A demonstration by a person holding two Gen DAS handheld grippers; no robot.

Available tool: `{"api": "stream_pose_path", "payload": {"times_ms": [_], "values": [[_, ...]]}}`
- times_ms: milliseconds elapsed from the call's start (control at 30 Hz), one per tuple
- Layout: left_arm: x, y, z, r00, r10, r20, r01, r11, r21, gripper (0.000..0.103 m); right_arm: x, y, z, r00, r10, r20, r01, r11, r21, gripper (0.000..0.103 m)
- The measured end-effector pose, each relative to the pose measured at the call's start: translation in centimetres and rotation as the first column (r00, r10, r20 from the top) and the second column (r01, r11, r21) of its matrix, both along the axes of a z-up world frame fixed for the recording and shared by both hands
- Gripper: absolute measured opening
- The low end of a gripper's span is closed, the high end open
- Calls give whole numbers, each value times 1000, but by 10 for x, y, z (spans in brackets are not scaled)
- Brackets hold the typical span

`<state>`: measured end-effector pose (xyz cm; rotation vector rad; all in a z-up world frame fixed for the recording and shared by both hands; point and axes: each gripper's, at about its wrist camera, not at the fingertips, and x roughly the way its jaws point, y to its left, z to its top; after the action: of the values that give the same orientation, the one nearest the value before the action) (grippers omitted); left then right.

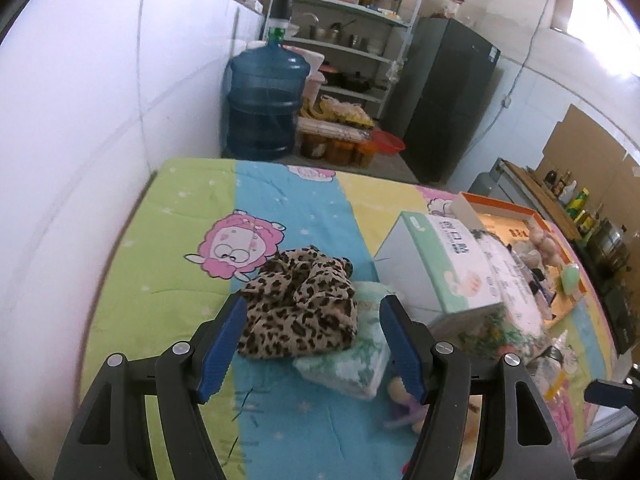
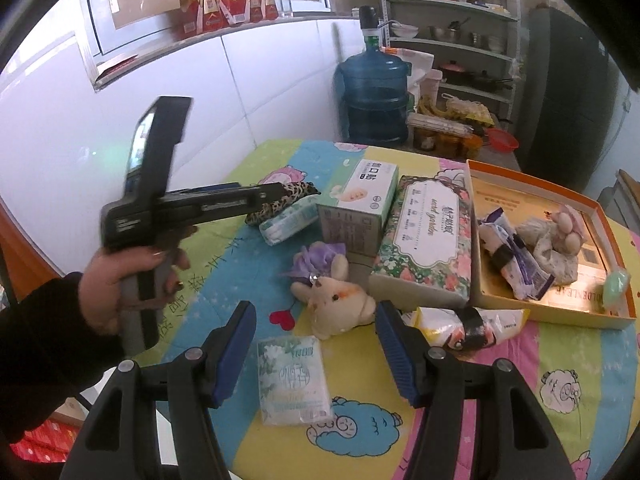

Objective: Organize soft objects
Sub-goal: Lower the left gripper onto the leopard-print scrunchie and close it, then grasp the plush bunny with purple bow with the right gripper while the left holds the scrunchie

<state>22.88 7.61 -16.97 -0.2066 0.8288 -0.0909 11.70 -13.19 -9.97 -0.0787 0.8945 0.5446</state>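
Left wrist view: left gripper (image 1: 312, 344) jaws spread wide, straddling crumpled leopard-print fabric scrunchie (image 1: 302, 306) atop pale green tissue pack (image 1: 352, 356), left of centre; closing low risks pinching both; right gripper (image 2: 316, 354) likewise spread, holding nothing.

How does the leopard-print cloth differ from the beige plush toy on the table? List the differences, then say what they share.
1. The leopard-print cloth is spotted brown and black; the beige plush toy is plain cream with a purple part.
2. The cloth lies crumpled partly on a tissue pack; the toy lies directly on the quilt.
3. The cloth sits between the open fingers of the left gripper; the toy lies ahead of the right gripper.
Both are soft and outside the orange box.
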Motion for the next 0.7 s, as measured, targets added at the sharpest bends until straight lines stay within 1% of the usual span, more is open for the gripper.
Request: {"api": "stream_pose_path", "payload": {"times_ms": [67, 133, 167, 233, 267, 333, 400, 600, 700], "values": [[5, -2, -6, 1000, -5, -8, 5, 1000, -7, 66, 2, 1, -2, 1000, 6, -5, -6, 1000, -2, 62], [10, -3, -12, 1000, -13, -20, 13, 1000, -14, 55, 3, 2, -3, 1000, 12, -11, -12, 1000, -3, 62], [12, -4, -15, 1000, -14, -26, 14, 1000, -12, 51, 4, 2, -5, 1000, 16, -16, -16, 1000, -3, 62], [14, -5, -18, 999, -19, -30, 19, 1000, -17, 36, 5, 2, -6, 999, 22, -23, -22, 1000, -3, 62], [15, -5, -20, 999, -22, -30, 22, 1000, -21, 32, 7, 2, -8, 999, 25, -27, -25, 1000, -4, 62], [15, -5, -21, 999, -28, -29, 27, 999, -25, 19, 8, 3, -9, 999, 28, -33, -29, 1000, -3, 62], [13, -5, -21, 999, -32, -17, 31, 999, -24, 12, 11, 4, -10, 999, 33, -39, -33, 999, 4, 62], [-2, -1, -8, 999, -30, 41, 31, 999, -21, 9, 14, 13, -13, 998, 57, -41, -57, 998, 16, 62], [-14, 0, 8, 996, -28, 88, 29, 999, -15, 9, 16, 18, -19, 996, 72, -45, -72, 997, 7, 62]]}}
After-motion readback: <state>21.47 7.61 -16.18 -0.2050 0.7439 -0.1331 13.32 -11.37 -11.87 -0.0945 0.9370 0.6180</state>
